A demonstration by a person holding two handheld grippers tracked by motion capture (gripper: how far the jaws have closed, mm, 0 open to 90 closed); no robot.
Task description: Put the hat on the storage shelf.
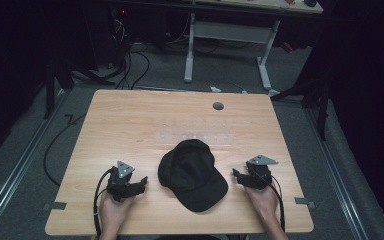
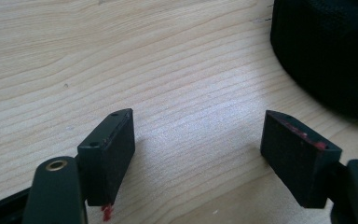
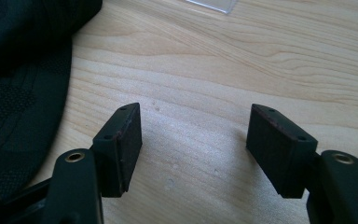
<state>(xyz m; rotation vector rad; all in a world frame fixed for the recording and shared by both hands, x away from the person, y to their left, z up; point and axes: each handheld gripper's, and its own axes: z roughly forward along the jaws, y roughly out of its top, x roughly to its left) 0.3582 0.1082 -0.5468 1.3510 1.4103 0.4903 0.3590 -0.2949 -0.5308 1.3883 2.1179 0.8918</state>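
A black baseball cap (image 1: 192,175) lies on the wooden table (image 1: 130,125), its brim toward the near right. My left gripper (image 1: 141,183) rests on the table just left of the cap, open, with bare wood between its jaws (image 2: 198,140); the cap (image 2: 326,51) fills the upper right of the left gripper view. On the other side my right gripper (image 1: 236,175) sits open a little off the brim. Nothing lies between its jaws (image 3: 196,140), and the cap (image 3: 23,70) shows at the left of the right gripper view.
A round grey grommet (image 1: 218,106) sits near the table's far edge, and a strip of clear tape (image 1: 195,136) lies behind the cap. Beyond the table are cables on the floor and a white desk frame (image 1: 227,45).
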